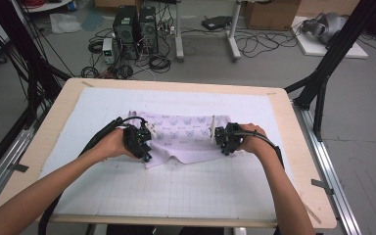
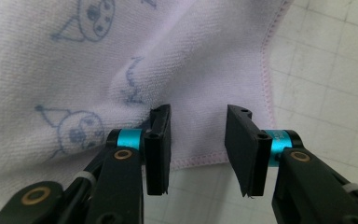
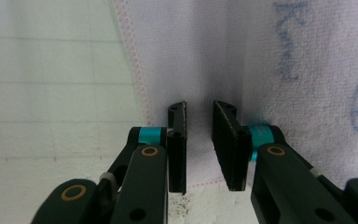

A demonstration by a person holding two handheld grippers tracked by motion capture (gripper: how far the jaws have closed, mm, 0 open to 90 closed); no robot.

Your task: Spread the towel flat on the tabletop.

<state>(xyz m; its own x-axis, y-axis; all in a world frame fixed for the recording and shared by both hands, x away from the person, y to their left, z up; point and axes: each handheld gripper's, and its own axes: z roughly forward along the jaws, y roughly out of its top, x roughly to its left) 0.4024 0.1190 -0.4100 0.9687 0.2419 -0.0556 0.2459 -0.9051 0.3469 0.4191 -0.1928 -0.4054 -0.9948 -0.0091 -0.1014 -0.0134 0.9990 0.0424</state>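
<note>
High view: pale lilac towel with blue cartoon print, lying crumpled across the middle of a white gridded mat on the tabletop. Left hand-held gripper down at the towel's left end, right hand-held gripper down at its right end, one hand behind each.

Left gripper view: left hand-held gripper with jaws partly apart, astride the towel near its pink-stitched hem; a raised fold of cloth at the left pad, gridded mat off to the right. Pads not visibly pinching the cloth.

Right gripper view: right hand-held gripper with jaws drawn narrow, a small gap left between the pads, poised over the towel just inside its stitched edge; mat to the left. Cloth between the pads, pressed or not: cannot tell.
</note>
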